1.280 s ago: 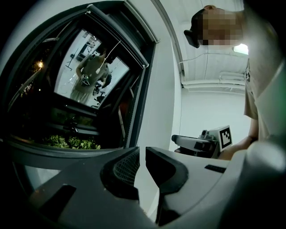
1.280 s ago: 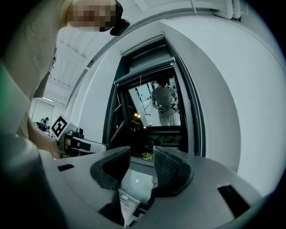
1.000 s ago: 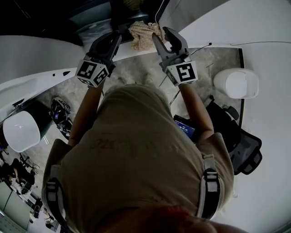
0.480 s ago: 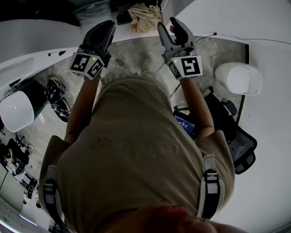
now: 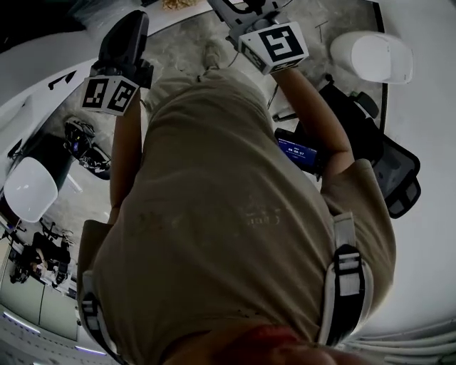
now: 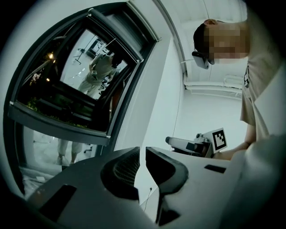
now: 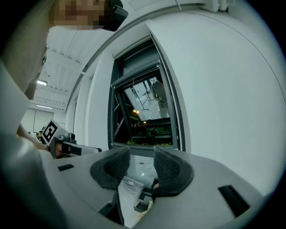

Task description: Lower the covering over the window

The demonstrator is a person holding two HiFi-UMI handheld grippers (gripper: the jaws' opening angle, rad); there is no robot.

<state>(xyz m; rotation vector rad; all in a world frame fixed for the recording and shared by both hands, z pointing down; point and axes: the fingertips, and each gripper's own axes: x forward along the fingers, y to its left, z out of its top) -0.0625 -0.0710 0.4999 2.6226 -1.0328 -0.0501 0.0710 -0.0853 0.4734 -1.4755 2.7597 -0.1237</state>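
Held the left gripper (image 6: 140,154) with jaws almost together, nothing between them. Held the right gripper (image 7: 141,157) with jaws wide apart, also empty. Pointed both level toward the window (image 7: 144,117) in the far white wall (image 7: 223,98), not touching it. Saw the covering (image 7: 136,67) raised at the frame top.

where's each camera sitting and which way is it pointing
Head view: on the person's head, looking steeply down at the floor; shows their shirt, left gripper and right gripper.
Left gripper view: on the left gripper, facing the window along its closed jaws; shows the shirt.
Right gripper view: on the right gripper, facing the window along its open jaws; shows the shirt.
Shared: both gripper views show the window and the other gripper.
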